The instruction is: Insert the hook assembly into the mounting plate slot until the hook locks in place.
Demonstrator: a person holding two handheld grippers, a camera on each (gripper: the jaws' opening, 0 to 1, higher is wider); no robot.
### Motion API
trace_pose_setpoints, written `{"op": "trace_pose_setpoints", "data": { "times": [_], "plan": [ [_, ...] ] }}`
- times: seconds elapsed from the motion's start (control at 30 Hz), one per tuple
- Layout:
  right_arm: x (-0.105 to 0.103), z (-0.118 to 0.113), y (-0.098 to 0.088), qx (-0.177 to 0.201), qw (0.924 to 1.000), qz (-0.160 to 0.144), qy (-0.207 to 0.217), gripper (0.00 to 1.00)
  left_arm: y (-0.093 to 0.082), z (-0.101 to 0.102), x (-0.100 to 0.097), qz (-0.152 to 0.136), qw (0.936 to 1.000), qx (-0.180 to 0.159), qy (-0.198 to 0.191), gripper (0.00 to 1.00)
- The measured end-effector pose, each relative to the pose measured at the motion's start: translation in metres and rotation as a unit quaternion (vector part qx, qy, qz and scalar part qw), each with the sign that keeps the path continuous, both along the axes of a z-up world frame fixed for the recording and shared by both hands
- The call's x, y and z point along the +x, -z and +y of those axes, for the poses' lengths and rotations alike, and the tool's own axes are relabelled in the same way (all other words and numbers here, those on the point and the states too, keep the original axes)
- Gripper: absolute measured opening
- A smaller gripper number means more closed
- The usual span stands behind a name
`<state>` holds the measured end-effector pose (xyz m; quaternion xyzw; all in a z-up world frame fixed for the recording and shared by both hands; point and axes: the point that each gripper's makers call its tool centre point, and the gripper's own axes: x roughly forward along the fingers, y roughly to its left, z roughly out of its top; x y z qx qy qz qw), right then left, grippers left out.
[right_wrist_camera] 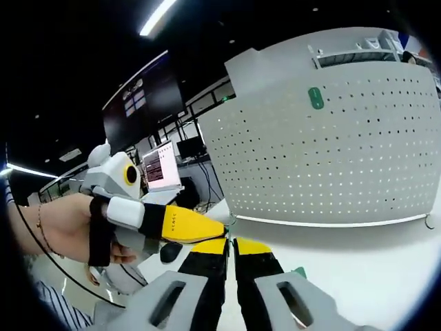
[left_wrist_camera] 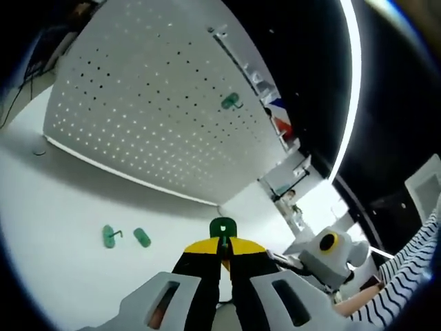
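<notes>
In the left gripper view the left gripper (left_wrist_camera: 222, 256) has its jaws drawn narrow, pinching a green hook (left_wrist_camera: 222, 227) whose round head stands just past the yellow tips. Far ahead rises the white pegboard (left_wrist_camera: 151, 103), standing on the white table (left_wrist_camera: 62, 207). A second hook (left_wrist_camera: 231, 102) hangs on the board, high and to the right. Two more hooks lie on the table to the near left, one (left_wrist_camera: 109, 236) with a bent wire, the other (left_wrist_camera: 142, 237) just beside it, apart. The right gripper (left_wrist_camera: 329, 256) comes in at the right, with a striped sleeve (left_wrist_camera: 413, 262) at the edge.

The right gripper view looks at the same pegboard (right_wrist_camera: 324, 138) from farther left, and shows the hung hook (right_wrist_camera: 315, 97) near its top. The right gripper (right_wrist_camera: 231, 249) has its yellow-tipped jaws closed together; whether anything is between them I cannot tell. The left gripper (right_wrist_camera: 207, 229) enters from the left, held by a hand (right_wrist_camera: 65, 227) in a black strap, its yellow tips just beside the right one's. A small green bit (right_wrist_camera: 298, 272) lies on the table (right_wrist_camera: 386, 262) by the right jaw.

Behind, the room is dark, with ceiling light strips (right_wrist_camera: 157, 16), a large screen (right_wrist_camera: 138, 96) and a lit monitor (right_wrist_camera: 160, 165) on desks.
</notes>
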<state>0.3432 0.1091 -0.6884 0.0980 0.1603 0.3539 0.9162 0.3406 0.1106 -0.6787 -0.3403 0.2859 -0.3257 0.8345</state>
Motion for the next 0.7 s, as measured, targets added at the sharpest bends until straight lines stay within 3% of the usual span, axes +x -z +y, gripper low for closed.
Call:
{"op": "trace_pose_setpoints", "data": {
  "times": [0.33,0.7],
  "plan": [
    [-0.0026,0.0013,-0.0019,-0.001,1.0,-0.005,-0.004,0.0,-0.0007,0.0014,-0.0011,0.013,0.9997,-0.02,-0.005,0.04],
    [-0.0024,0.0017,-0.0023,-0.006,0.9999,-0.011,-0.009,0.01,-0.0002,0.0026,-0.0003,0.004,1.0,-0.005,-0.005,0.02]
  ]
}}
